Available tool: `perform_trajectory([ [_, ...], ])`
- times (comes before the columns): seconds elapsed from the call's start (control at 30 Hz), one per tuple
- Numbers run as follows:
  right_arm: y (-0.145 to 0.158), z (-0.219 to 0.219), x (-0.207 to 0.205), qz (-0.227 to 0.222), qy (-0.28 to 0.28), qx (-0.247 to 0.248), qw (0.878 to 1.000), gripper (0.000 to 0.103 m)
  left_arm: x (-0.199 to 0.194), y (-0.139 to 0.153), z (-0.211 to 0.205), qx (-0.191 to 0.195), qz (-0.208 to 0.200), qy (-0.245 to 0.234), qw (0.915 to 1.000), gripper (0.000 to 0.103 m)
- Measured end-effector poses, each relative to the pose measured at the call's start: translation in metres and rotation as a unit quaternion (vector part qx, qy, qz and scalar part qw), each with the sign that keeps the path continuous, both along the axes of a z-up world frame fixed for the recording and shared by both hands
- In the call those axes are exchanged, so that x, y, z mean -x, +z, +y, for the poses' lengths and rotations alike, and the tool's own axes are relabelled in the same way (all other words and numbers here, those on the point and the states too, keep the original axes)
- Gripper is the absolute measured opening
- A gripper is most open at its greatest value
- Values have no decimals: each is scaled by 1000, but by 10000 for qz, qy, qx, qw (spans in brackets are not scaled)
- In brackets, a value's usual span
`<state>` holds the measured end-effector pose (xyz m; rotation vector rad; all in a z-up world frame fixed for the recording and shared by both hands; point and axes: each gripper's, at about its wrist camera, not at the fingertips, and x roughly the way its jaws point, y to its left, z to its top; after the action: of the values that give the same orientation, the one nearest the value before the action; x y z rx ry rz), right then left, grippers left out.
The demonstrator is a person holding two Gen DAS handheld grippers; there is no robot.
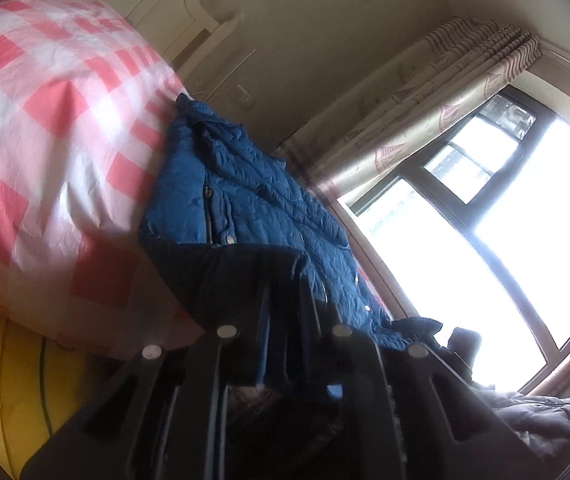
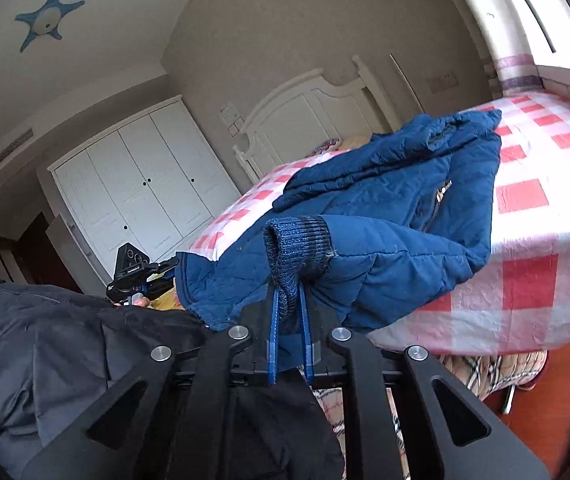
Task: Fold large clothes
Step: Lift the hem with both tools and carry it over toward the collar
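I see the bed (image 2: 533, 280) filling the right of the right wrist view, under a pink-and-white checked sheet (image 1: 45, 140). A white wardrobe (image 2: 141, 192) stands at left, a headboard (image 2: 309, 108) mid-frame, a bright window (image 1: 505, 220) with a curtain (image 1: 425, 120) in the left view. The blue jacket (image 2: 385, 216) lies on the bed's near edge. My right gripper (image 2: 288, 300) is clamped on its cuff (image 2: 297, 252); my left gripper (image 1: 285, 280) pinches the hem.

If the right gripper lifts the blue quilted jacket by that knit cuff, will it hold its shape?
Probably not: the blue quilted jacket already lies rumpled and draped over the bed edge, so it looks floppy. The ribbed cuff, pinched by the right gripper, may stretch.
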<state>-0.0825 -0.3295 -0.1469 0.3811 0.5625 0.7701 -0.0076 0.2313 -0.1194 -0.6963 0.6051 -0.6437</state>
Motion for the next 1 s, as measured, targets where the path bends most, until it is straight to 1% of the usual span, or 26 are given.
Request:
perform_trajectory([
  [0.03, -8, 1, 1, 175, -37, 75, 9998, 37, -2, -11, 2, 13, 166, 29, 9999, 60],
  [0.07, -16, 1, 2, 364, -33, 84, 9993, 48, -3, -22, 5, -9, 325, 149, 9994, 75],
  [0.1, -23, 1, 2, 520, -20, 11, 9986, 74, -4, -32, 9, 18, 425, 262, 9988, 84],
  [0.13, -28, -1, 2, 618, -52, -71, 9980, 90, -6, -42, 13, 111, 524, 259, 9982, 87],
  [0.23, -40, -9, -3, 794, -204, -436, 9957, 91, -14, -67, 26, 573, 841, 267, 9945, 95],
  [0.27, -45, -13, -7, 879, -326, -535, 9942, 91, -17, -72, 29, 661, 916, 305, 9931, 96],
  [0.33, -56, -16, -14, 1099, -455, -564, 9913, 91, -26, -81, 31, 538, 1096, 433, 9916, 96],
  [0.4, -69, -18, -17, 1265, -542, -482, 9893, 91, -34, -89, 29, 204, 1155, 507, 9918, 96],
  [0.43, -75, -19, -18, 1359, -555, -547, 9876, 91, -38, -95, 29, 97, 1197, 534, 9913, 96],
  [0.47, -81, -22, -20, 1409, -560, -661, 9862, 91, -42, -103, 31, 148, 1265, 522, 9905, 96],
  [0.57, -87, -24, -24, 1439, -573, -929, 9836, 91, -54, -124, 34, 961, 1359, 243, 9857, 96],
  [0.6, -87, -23, -25, 1407, -560, -1013, 9833, 88, -58, -127, 32, 1214, 1325, 80, 9837, 96],
  [0.63, -86, -22, -26, 1371, -548, -1062, 9833, 76, -61, -128, 26, 1394, 1265, -148, 9820, 96],
  [0.67, -85, -20, -26, 1328, -578, -1022, 9842, 70, -64, -127, 18, 1455, 1205, -377, 9813, 96],
  [0.7, -86, -18, -27, 1324, -614, -944, 9848, 58, -65, -124, 11, 1371, 1138, -532, 9826, 96],
  [0.73, -88, -16, -27, 1354, -614, -881, 9850, 54, -64, -120, 3, 1221, 1014, -695, 9849, 96],
  [0.77, -91, -16, -27, 1373, -614, -882, 9847, 53, -64, -117, -4, 1029, 928, -803, 9871, 96],
  [0.8, -94, -16, -27, 1370, -605, -959, 9841, 48, -62, -115, -9, 811, 883, -826, 9893, 95],
  [0.83, -96, -18, -27, 1352, -590, -1061, 9834, 42, -62, -113, -13, 670, 858, -806, 9908, 87],
  [0.87, -98, -19, -26, 1308, -561, -1152, 9831, 38, -62, -114, -17, 645, 860, -775, 9912, 78],
  [0.9, -97, -18, -25, 1242, -522, -1207, 9835, 32, -62, -117, -14, 750, 879, -772, 9903, 54],
  [0.93, -97, -18, -24, 1178, -498, -1277, 9835, 31, -60, -120, -11, 905, 869, -767, 9891, 30],
  [0.97, -98, -19, -24, 1163, -574, -1284, 9832, 31, -59, -120, -10, 990, 831, -759, 9887, 25],
  [1.0, -99, -20, -25, 1151, -722, -1119, 9844, 32, -58, -117, -12, 895, 774, -704, 9905, 23],
])
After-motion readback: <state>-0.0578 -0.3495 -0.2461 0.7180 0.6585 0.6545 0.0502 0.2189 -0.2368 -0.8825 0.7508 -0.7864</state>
